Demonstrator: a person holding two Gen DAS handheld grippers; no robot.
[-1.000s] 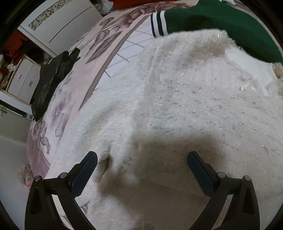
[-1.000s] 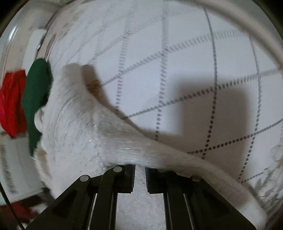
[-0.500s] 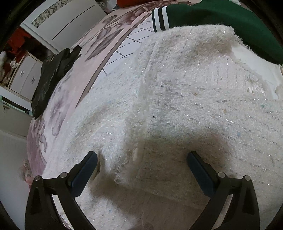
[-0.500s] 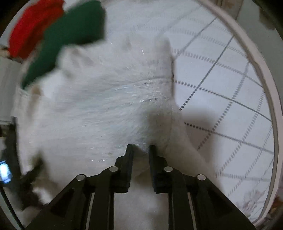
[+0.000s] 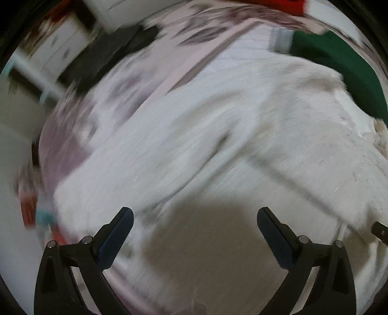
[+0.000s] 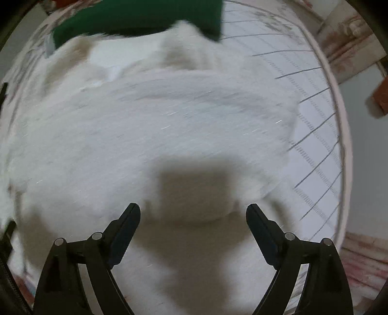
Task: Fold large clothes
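A large fluffy white sweater (image 5: 242,135) lies spread on the bed and fills most of both views; it also shows in the right wrist view (image 6: 155,130). My left gripper (image 5: 195,221) is open and empty, held just above the sweater's near part. My right gripper (image 6: 193,218) is open and empty above the sweater, with a folded-over sleeve lying across the body. Both views are blurred by motion.
A green garment (image 5: 339,63) lies beyond the sweater, also in the right wrist view (image 6: 135,17). A black garment (image 5: 104,55) lies at the bed's far left. The bedcover is white with a grid (image 6: 315,145) and a pink floral border (image 5: 80,126). White drawers (image 5: 55,46) stand beyond the bed.
My right gripper has opened and let go of the white sleeve, which now lies across the sweater. My left gripper has swung and pulled back, still open.
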